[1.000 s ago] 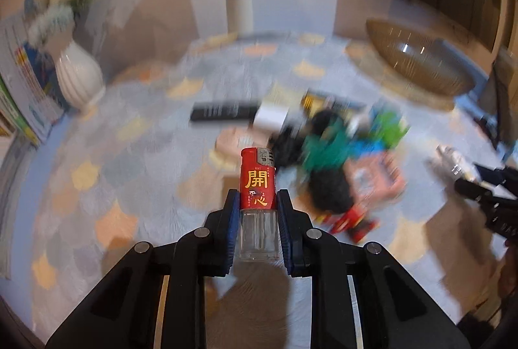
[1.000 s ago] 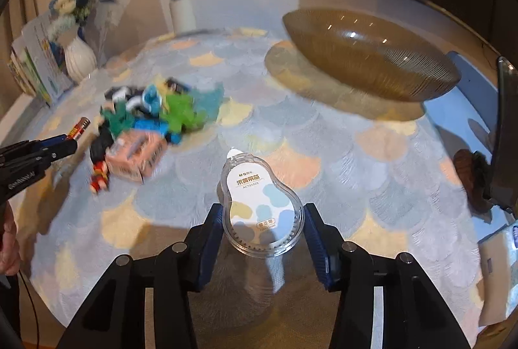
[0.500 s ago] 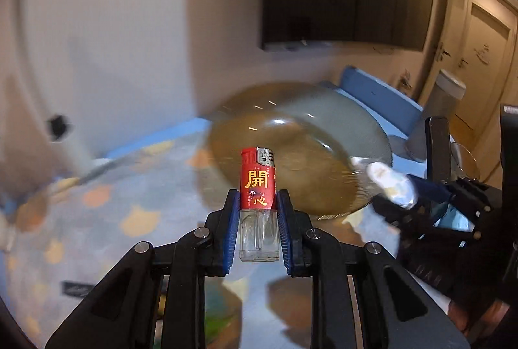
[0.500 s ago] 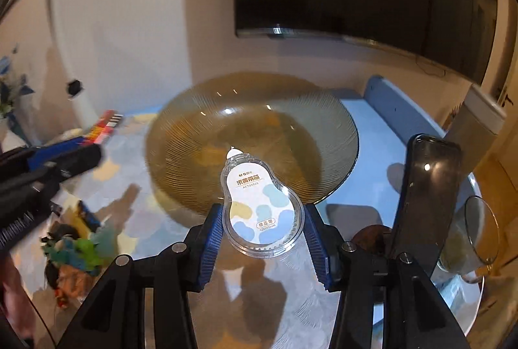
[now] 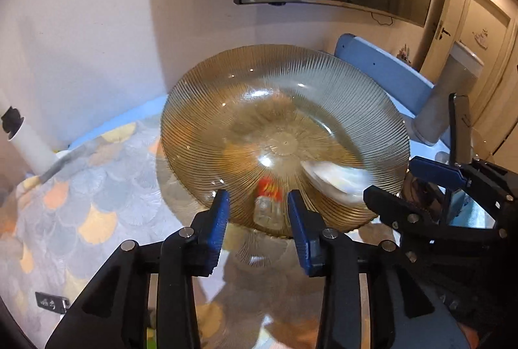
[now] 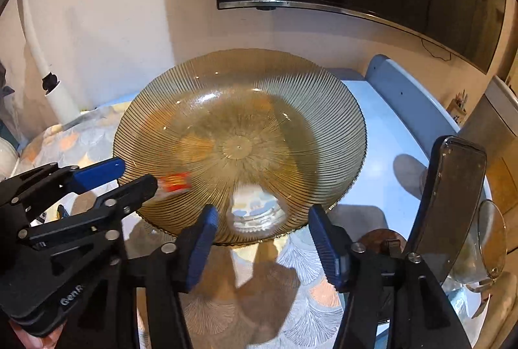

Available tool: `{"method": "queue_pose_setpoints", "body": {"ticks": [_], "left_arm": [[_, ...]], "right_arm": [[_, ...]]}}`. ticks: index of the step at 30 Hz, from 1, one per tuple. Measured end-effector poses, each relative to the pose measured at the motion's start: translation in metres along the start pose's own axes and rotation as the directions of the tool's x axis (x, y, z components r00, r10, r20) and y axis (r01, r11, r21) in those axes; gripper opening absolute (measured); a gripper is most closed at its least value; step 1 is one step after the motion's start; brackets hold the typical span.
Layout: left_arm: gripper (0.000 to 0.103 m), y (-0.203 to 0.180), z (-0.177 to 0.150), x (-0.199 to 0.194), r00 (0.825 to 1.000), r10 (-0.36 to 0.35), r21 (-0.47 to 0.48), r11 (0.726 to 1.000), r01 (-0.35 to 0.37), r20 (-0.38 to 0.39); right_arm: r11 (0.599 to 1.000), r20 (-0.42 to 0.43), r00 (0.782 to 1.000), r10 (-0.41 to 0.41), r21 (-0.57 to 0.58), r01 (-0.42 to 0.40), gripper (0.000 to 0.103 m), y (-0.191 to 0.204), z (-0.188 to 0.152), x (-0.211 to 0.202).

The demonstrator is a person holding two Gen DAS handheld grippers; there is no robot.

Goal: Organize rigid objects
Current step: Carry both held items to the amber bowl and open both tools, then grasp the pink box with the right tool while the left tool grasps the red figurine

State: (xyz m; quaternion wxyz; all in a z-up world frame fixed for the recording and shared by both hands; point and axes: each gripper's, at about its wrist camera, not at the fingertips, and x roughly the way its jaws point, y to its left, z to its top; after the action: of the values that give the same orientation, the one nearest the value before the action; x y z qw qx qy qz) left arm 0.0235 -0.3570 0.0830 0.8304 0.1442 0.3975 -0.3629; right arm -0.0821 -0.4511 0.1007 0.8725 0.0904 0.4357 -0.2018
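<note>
A large ribbed amber glass bowl [image 5: 285, 83] [image 6: 239, 73] stands on the table in front of both grippers. My left gripper [image 5: 258, 211] is open at the bowl's near rim; the red lighter [image 5: 268, 203] lies blurred in the bowl just past its fingers, also seen in the right wrist view [image 6: 176, 181]. My right gripper [image 6: 260, 224] is open at the near rim; the clear correction tape dispenser [image 6: 254, 211] lies blurred in the bowl between its fingers, and shows in the left wrist view [image 5: 336, 179]. Each gripper appears in the other's view.
A patterned tablecloth [image 5: 81, 187] covers the table. A blue chair back [image 5: 382, 70] stands behind the bowl. A dark phone on a stand [image 6: 453, 196] and a round glass [image 6: 492, 238] are at the right. A white pipe [image 6: 48, 73] rises at the left.
Both grippers moved up to the bowl and opened. The lighter and the tape dispenser left the fingers and dropped into the bowl, both blurred by motion.
</note>
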Motion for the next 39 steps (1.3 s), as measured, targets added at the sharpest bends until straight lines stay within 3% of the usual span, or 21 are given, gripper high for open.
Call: {"method": "queue_pose_setpoints", "body": {"ticks": [5, 7, 9, 13, 16, 18, 21, 27, 29, 33, 39], "left_arm": [[0.039, 0.029, -0.015, -0.054, 0.997, 0.016, -0.067, 0.998, -0.011, 0.076], [0.049, 0.043, -0.026, -0.079, 0.993, 0.040, -0.093, 0.995, -0.029, 0.114], [0.067, 0.061, -0.041, -0.113, 0.983, 0.074, -0.132, 0.990, -0.052, 0.168], [0.068, 0.090, -0.076, -0.178, 0.958, 0.161, -0.211, 0.971, -0.111, 0.239], [0.070, 0.116, -0.107, -0.219, 0.931, 0.258, -0.284, 0.941, -0.182, 0.259], [0.080, 0.131, -0.130, -0.234, 0.907, 0.334, -0.324, 0.914, -0.245, 0.257], [0.082, 0.147, -0.165, -0.229, 0.888, 0.405, -0.367, 0.877, -0.310, 0.218], [0.082, 0.171, -0.227, -0.164, 0.928, 0.361, -0.415, 0.861, -0.294, 0.090], [0.082, 0.176, -0.237, -0.149, 0.941, 0.332, -0.431, 0.860, -0.272, 0.069], [0.082, 0.179, -0.248, -0.133, 0.948, 0.315, -0.439, 0.858, -0.268, 0.038], [0.081, 0.172, -0.244, -0.133, 0.960, 0.278, -0.413, 0.880, -0.237, 0.040]], "right_arm": [[0.998, 0.053, 0.997, 0.057, 0.025, -0.058, 0.057, 0.002, -0.009, -0.027], [0.995, 0.095, 0.991, 0.099, 0.005, -0.100, 0.057, 0.010, -0.016, -0.044], [0.989, 0.129, 0.981, 0.145, -0.030, -0.143, 0.057, 0.024, -0.024, -0.061], [0.974, 0.158, 0.963, 0.219, -0.091, -0.206, 0.057, 0.056, -0.039, -0.086], [0.960, 0.180, 0.947, 0.268, -0.132, -0.247, 0.057, 0.082, -0.051, -0.101], [0.949, 0.188, 0.936, 0.299, -0.160, -0.271, 0.057, 0.099, -0.062, -0.105], [0.924, 0.166, 0.919, 0.357, -0.207, -0.322, 0.059, 0.128, -0.085, -0.098], [0.884, 0.080, 0.903, 0.421, -0.261, -0.389, 0.059, 0.164, -0.130, -0.053], [0.882, 0.051, 0.907, 0.418, -0.261, -0.392, 0.059, 0.168, -0.137, -0.042], [0.885, 0.018, 0.915, 0.404, -0.260, -0.386, 0.059, 0.169, -0.142, -0.030], [0.853, -0.021, 0.911, 0.411, -0.343, -0.393, 0.059, 0.182, -0.139, -0.030]]}}
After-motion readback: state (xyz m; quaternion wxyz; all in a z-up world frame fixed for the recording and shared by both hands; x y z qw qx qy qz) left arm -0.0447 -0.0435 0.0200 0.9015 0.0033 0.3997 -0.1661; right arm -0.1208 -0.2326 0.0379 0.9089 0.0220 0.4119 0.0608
